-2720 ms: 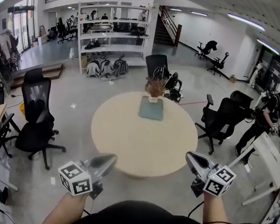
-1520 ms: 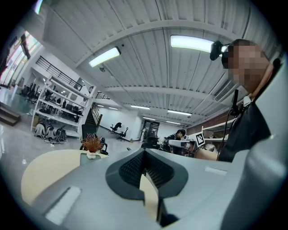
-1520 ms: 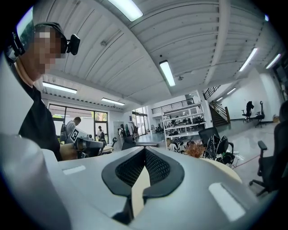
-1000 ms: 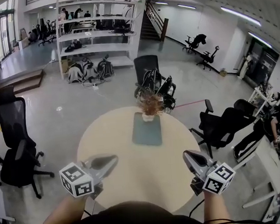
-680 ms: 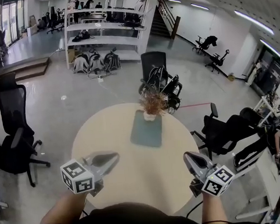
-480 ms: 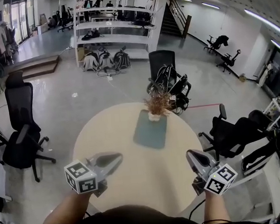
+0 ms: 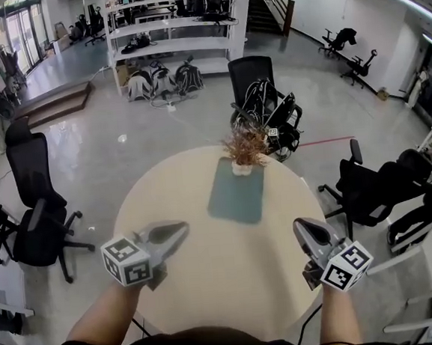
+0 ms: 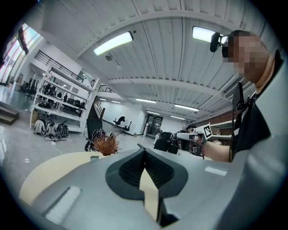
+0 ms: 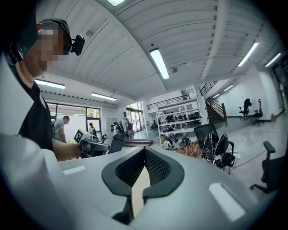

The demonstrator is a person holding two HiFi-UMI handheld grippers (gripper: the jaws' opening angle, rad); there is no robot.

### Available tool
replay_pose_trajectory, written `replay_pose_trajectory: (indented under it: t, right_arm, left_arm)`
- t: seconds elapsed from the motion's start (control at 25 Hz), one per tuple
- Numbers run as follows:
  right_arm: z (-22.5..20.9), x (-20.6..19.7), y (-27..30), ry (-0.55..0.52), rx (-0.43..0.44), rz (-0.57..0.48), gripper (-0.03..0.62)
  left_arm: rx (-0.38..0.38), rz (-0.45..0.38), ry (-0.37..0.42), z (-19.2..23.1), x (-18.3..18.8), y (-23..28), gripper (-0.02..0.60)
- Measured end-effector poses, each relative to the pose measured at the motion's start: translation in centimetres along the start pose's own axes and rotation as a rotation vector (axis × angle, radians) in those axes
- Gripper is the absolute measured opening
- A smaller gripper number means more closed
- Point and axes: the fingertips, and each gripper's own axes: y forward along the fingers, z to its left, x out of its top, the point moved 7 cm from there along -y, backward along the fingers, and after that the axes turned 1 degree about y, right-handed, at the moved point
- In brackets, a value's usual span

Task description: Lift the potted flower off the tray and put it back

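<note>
At far end of tray [image 7: 236, 192], on round table [image 7: 167, 217]: potted flower [image 7: 245, 149], upright. Left hand-held gripper [image 7: 182, 226] and right hand-held gripper [image 7: 302, 225] both closed, empty, over near table edge, well apart from pot. Risks: closed jaws could knock pot over; pinching dry foliage instead of pot could drop it.
</note>
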Motion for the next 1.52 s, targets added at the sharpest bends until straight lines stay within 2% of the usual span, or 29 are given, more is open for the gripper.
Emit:
replay_pose_trajectory:
  t: [0.28, 0.56, 0.64, 0.68, 0.76, 0.88, 1.12, 1.32, 1.52]
  right_arm:
    - [-4.3, -1.2, 4.0, -0.01, -0.046, 0.026, 0.014]
    - [-10.0, -4.0, 9.5, -0.015, -0.075, 0.02, 0.015]
    - [-11.6, -5.3, 10.9, -0.014, -0.086, 0.015, 0.015]
    - [-12.3, -6.0, 11.5, -0.012, -0.089, 0.014, 0.014]
    - [-13.8, -7.6, 12.5, -0.004, -0.092, 0.019, 0.015]
    - [-16.3, -10.1, 13.6, 0.014, -0.099, 0.029, 0.015]
    - [-19.8, -14.0, 14.9, 0.039, -0.103, 0.041, 0.015]
    - [-22.1, -15.3, 15.1, 0.044, -0.108, 0.04, 0.014]
    - [-24.0, -16.0, 15.3, 0.041, -0.119, 0.033, 0.014]
  left_arm:
    - [-0.063, 0.031, 0.039, 6.3, -1.5, 6.4, -0.001]
    - [-0.089, 0.057, 0.054, 13.5, -5.2, 13.8, 0.006]
    - [-0.076, 0.074, 0.047, 15.6, -6.6, 16.2, 0.04]
    - [-0.07, 0.086, 0.054, 16.6, -7.4, 17.4, 0.079]
    - [-0.063, 0.112, 0.08, 18.3, -9.1, 19.8, 0.143]
    - [-0.063, 0.142, 0.117, 20.8, -11.4, 23.5, 0.207]
    - [-0.062, 0.209, 0.128, 25.7, -15.3, 30.8, 0.35]
    - [-0.071, 0.245, 0.163, 28.1, -16.5, 35.9, 0.411]
    - [-0.091, 0.292, 0.229, 30.1, -17.2, 40.4, 0.445]
